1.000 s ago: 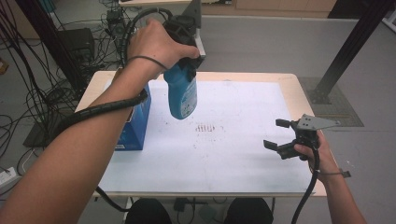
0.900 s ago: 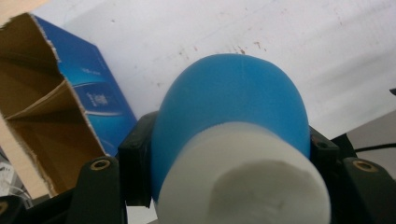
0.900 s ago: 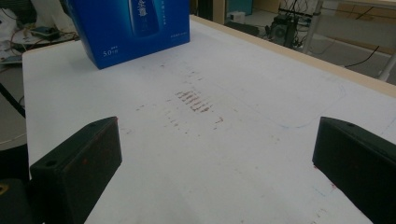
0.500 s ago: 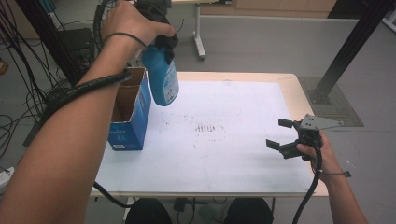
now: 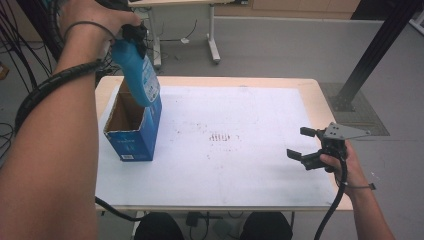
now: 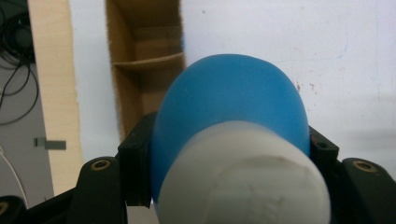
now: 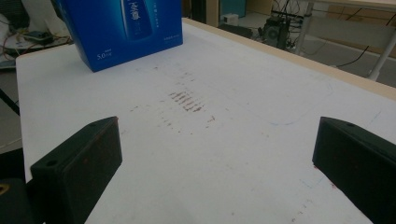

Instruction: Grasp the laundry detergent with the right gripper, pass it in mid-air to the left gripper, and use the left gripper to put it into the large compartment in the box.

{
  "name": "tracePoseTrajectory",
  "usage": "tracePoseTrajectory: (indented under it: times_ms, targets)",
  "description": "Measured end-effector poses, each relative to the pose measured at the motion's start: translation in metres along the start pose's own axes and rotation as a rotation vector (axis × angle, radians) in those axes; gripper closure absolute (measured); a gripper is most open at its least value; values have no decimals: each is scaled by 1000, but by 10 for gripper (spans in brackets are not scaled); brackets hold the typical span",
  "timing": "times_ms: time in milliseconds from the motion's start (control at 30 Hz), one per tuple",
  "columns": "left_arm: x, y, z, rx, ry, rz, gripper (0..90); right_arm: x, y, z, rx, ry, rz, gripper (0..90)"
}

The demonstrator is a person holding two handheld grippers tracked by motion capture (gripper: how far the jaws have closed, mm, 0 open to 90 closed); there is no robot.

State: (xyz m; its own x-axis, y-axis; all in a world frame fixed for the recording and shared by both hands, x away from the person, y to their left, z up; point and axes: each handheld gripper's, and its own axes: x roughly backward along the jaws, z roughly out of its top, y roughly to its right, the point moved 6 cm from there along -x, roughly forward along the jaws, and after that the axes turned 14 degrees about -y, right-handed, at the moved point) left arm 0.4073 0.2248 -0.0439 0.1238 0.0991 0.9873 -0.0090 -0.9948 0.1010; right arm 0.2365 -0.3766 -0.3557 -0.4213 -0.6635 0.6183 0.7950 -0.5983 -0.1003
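Gripping a smooth rounded blue bottle (image 5: 140, 70) above an open cardboard box (image 5: 131, 131).

the left gripper (image 5: 131, 37) is raised high at the far left, forearm stretched forward, jaws clamped tight. the right gripper (image 5: 306, 146) rests low at the right, jaws spread wide apart.
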Motion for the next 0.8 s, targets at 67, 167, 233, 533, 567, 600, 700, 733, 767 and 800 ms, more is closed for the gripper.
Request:
tracePoseTrajectory:
  times_ms: [67,167,233,533,567,600,700,733,767,800]
  targets:
    - [1,-3,0,9,1,16,372,0,0,0,1,-1,-2,16]
    - [2,-6,-1,25,5,55,372,0,1,-1,-1,-7,-5,16]
    - [2,-8,-1,36,11,74,372,1,1,-1,-4,-3,-5,16]
    - [1,-10,1,58,6,125,373,1,-1,-2,-6,-5,-6,16]
    - [1,-11,1,58,6,124,373,1,-1,-1,-6,-7,-8,16]
    - [1,-11,1,58,6,124,373,2,-2,-1,-6,-8,-10,16]
    - [-2,-13,2,59,6,116,372,2,-2,-1,-4,-7,-8,16]
    - [-3,-13,3,57,3,115,373,1,-2,-1,-4,-7,-8,16]
    - [-4,-13,3,59,2,115,373,1,-2,-1,-5,-7,-8,16]
    - [-5,-13,4,55,2,116,373,1,-2,-1,-3,-8,-8,16]
